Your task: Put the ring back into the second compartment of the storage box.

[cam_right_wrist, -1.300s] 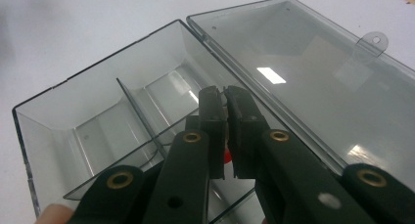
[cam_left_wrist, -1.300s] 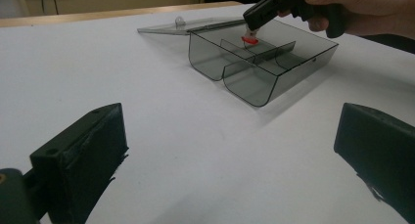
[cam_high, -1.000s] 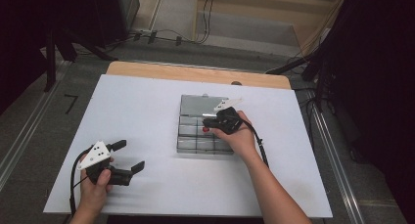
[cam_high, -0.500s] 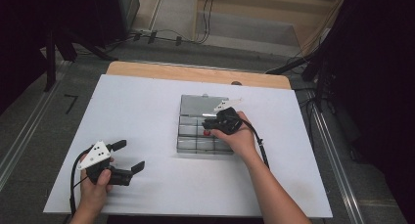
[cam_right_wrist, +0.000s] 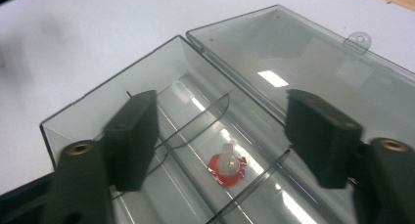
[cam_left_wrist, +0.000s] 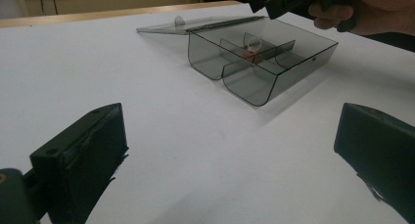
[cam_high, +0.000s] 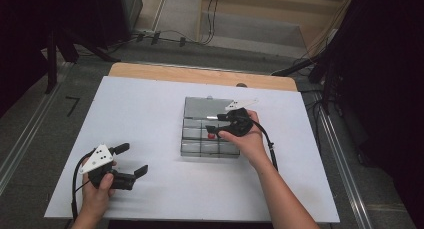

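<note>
Red-and-white piece (cam_right_wrist: 226,168) lying in middle compartment of open smoky box (cam_high: 192,148). Right claw (cam_right_wrist: 222,138) just opening above, nothing gripped: placing looks done. Left claw (cam_high: 133,160) agape, idle on worktop (cam_high: 150,104). Lid unclosed.

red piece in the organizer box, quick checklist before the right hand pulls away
1. Small red-and-white plastic piece lying in a middle compartment of the smoky clear plastic organizer box: ok.
2. Right gripper fingers have just been opening and stand clear of the piece: ok.
3. Box lid folded flat open behind the box: ok.
4. Piece settled and not rolling: cannot tell.
5. Left gripper open, resting on the white table, away from the box: ok.
</note>
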{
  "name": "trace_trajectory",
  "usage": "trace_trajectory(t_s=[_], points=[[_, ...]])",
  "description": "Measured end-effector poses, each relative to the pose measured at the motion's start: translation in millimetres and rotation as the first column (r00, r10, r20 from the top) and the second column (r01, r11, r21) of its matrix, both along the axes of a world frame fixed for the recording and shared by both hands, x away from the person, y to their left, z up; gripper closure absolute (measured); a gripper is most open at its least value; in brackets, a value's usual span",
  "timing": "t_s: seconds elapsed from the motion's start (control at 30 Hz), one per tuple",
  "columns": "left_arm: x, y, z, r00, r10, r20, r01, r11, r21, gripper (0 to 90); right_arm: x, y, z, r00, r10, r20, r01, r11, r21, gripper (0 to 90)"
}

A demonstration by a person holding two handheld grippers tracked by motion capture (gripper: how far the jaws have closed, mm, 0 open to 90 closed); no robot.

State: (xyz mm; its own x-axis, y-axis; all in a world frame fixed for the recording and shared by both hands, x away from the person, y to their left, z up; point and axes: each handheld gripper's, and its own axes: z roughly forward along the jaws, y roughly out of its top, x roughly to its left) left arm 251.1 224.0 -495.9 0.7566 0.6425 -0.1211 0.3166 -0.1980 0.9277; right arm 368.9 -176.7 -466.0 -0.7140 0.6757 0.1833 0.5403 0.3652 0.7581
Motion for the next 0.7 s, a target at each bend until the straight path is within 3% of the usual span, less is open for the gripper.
trace_trajectory(t_s=[0.2,0.37,0.43,0.7], points=[[-0.1,-0.2,0.0,1.0,-0.001,-0.001,0.001,1.0,-0.001,0.0,-2.0,-8.9,3.4,1.0,-0.009,0.0,0.009,0.999,0.032,9.3],[-0.2,-0.4,0.0,1.0,-0.001,0.0,0.001,1.0,0.002,0.0,-3.8,-17.3,2.8,0.9995,-0.031,0.0,0.031,0.999,0.045,7.9],[-0.2,-0.4,-0.1,1.0,-0.002,0.0,0.002,1.0,0.002,0.0,-4.0,-21.0,2.4,0.9995,-0.031,0.0,0.031,0.998,0.06,0.0],[-0.4,-1.3,-0.2,1.0,-0.007,0.002,0.007,0.9999,0.009,0.0,-4.6,-39.9,3.9,0.9954,-0.093,0.022,0.09,0.99,0.107,0.0]])
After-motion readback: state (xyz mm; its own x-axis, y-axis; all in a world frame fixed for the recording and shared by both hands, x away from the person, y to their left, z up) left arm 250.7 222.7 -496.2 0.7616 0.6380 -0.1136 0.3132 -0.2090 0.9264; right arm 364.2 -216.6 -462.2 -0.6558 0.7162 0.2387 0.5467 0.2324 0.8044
